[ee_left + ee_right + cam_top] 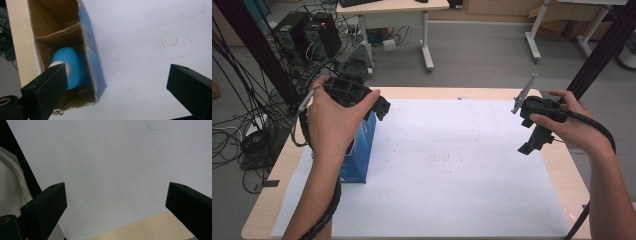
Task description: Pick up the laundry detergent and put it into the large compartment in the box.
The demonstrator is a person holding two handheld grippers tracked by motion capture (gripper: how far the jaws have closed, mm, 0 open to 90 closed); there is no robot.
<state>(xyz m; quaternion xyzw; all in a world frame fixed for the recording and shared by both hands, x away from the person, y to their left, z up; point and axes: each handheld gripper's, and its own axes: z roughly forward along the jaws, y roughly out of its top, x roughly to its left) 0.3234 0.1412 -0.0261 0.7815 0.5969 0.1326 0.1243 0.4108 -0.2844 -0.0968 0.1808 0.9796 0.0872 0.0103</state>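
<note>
Overhead, left gripper (117, 87) (jaws apart) above blue box (93, 57).

The blue object (67, 67) sits partly hidden inside the box (92, 57).

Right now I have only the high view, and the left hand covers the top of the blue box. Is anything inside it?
Observer: Yes. The left gripper view looks into the open blue box, and a rounded blue object with a white end lies in it.
Operator: Is the left tool holding that?
Observer: No. The left tool is open, with nothing pressed between its jaws.
Operator: And the right tool?
Observer: The right tool is open too, above the white paper near the edge of the table.
</note>
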